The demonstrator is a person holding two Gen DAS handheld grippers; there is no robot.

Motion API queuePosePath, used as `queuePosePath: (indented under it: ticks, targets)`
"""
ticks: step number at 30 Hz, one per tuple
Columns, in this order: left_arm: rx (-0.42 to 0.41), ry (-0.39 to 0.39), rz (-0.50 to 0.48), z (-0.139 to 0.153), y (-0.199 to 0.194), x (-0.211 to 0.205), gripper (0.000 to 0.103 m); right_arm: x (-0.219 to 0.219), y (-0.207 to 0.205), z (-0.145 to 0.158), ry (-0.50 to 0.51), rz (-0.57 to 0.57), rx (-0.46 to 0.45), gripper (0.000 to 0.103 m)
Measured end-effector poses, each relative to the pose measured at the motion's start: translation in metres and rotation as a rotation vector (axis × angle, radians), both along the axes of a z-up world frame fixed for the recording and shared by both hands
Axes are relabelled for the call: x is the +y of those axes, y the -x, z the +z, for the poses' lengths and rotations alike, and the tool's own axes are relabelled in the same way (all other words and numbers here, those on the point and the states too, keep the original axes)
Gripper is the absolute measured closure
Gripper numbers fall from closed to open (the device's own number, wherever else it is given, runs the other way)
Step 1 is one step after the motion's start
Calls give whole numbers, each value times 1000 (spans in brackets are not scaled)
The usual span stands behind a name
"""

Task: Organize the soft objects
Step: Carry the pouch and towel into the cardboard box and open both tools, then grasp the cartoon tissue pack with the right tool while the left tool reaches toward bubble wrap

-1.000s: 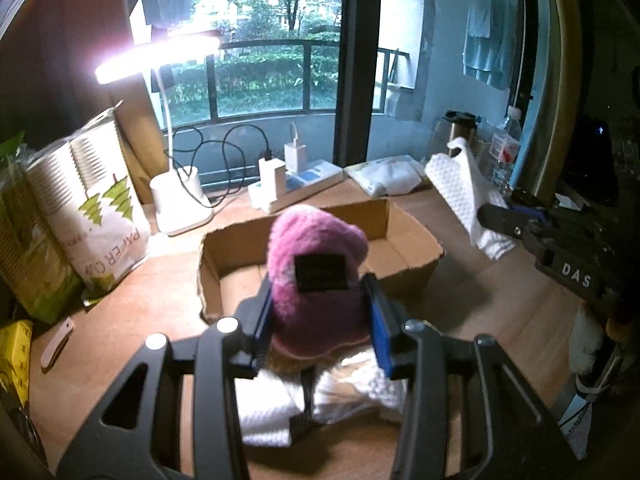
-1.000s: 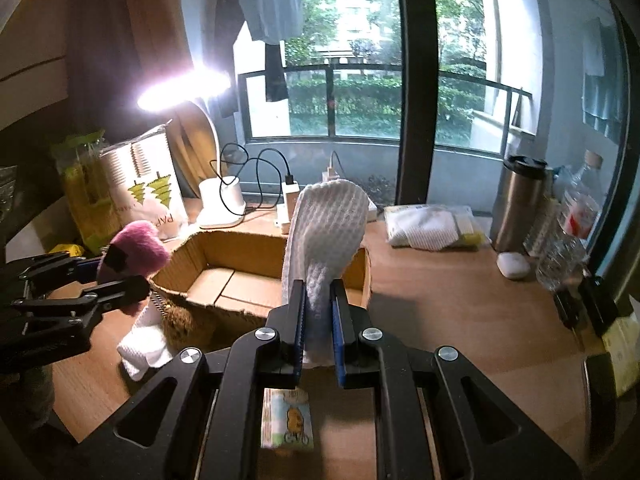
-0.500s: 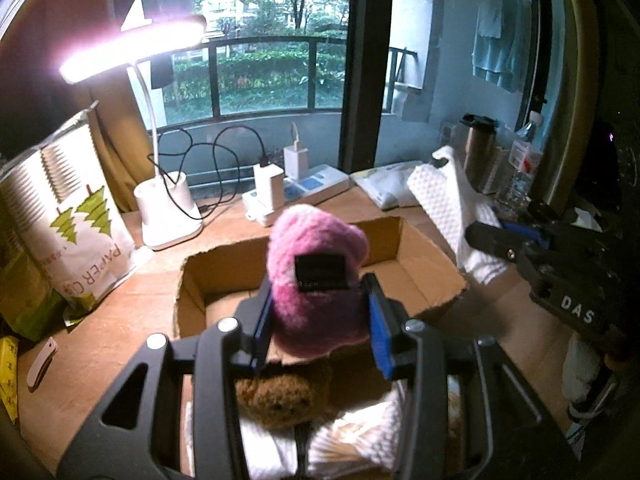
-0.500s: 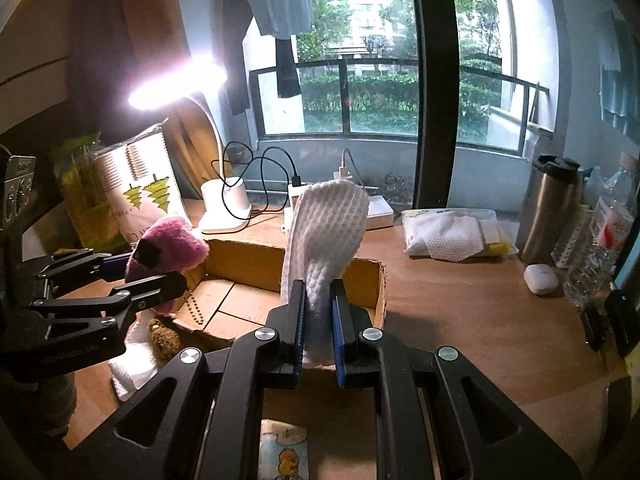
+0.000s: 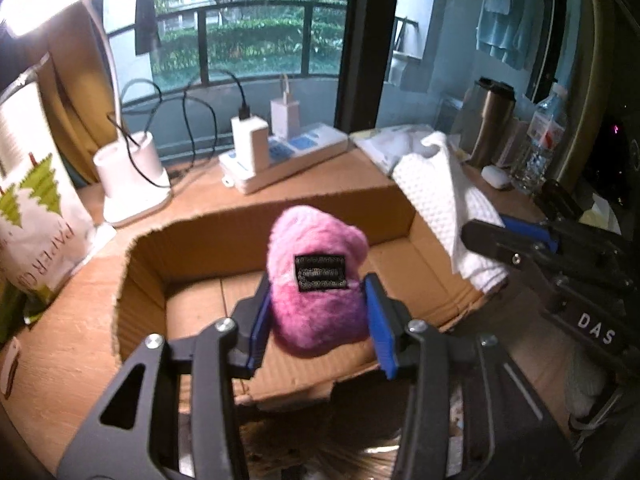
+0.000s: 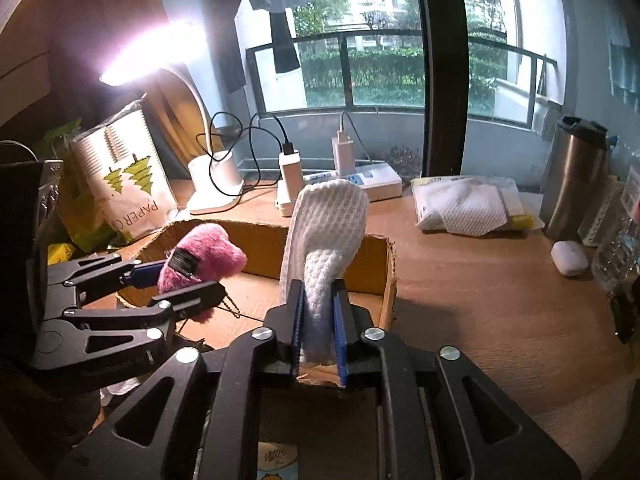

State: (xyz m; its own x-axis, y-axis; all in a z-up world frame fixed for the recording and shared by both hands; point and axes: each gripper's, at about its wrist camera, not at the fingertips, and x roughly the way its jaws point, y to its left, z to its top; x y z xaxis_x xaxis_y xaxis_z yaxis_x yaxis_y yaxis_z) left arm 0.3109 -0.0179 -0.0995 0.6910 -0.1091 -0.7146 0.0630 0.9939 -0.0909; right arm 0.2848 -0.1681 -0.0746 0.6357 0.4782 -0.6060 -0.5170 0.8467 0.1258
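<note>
A pink plush toy (image 5: 316, 280) with a black label sits between the blue pads of my left gripper (image 5: 316, 320), over the open cardboard box (image 5: 192, 240). The jaws are opening, and the pads still touch the plush. In the right wrist view the same plush (image 6: 200, 260) and left gripper (image 6: 188, 280) hang over the box's left side. My right gripper (image 6: 319, 320) holds a white waffle cloth (image 6: 328, 232) upright above the box's near right wall (image 6: 386, 276). Its jaws are opening slightly, with the cloth still between the pads. The cloth (image 5: 440, 192) drapes from the right gripper (image 5: 484, 228).
Behind the box stand a lamp base (image 5: 132, 172), a power strip with chargers (image 5: 288, 156) and a paper-cup bag (image 5: 32, 216). A tissue pack (image 6: 468, 204), steel thermos (image 6: 576, 176), earbud case (image 6: 570, 258) and water bottle (image 5: 540, 136) stand at the right.
Both grippers have moved forward and down over the box. The plush now hangs above the box's floor. The left jaws stand a little wider.
</note>
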Motion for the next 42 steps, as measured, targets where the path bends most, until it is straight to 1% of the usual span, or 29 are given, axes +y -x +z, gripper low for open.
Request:
queuePosePath:
  ticks: [1, 2, 3, 4, 6, 7, 17, 20, 24, 27, 32, 37, 42]
  targets:
    - [3, 8, 3, -1, 0, 2, 51, 0, -1, -1, 0, 1, 3, 80]
    - [7, 16, 10, -2, 0, 3, 50, 1, -2, -1, 0, 3, 5, 77]
    - [7, 15, 13, -2, 0, 4, 49, 1, -2, -1, -1, 6, 7, 71]
    - [6, 14, 15, -2, 1, 4, 47, 2, -2, -1, 0, 8, 7, 68]
    - [6, 19, 17, -2, 2, 6, 25, 3, -1, 0, 4, 10, 2, 67]
    - [2, 31, 22, -1, 4, 8, 23, 4, 0, 1, 6, 10, -1, 67]
    - [-26, 28, 64, 13, 24, 17, 21, 1, 19, 12, 13, -4, -28, 65]
    - [-32, 42, 62, 17, 33, 20, 21, 0, 28, 16, 13, -5, -38, 65]
    - [-37, 81, 52, 22, 44, 23, 21, 0, 40, 21, 12, -5, -51, 65]
    - [-52, 68, 62, 26, 55, 24, 21, 0, 49, 24, 13, -5, -61, 64]
    - [-55, 63, 59, 28, 70, 24, 21, 0, 62, 27, 15, -5, -68, 64]
    - [-50, 99, 57, 30, 83, 28, 21, 1, 75, 30, 19, -4, -77, 63]
    - [-48, 101, 77, 27, 99, 33, 21, 3, 87, 27, 29, 0, -77, 63]
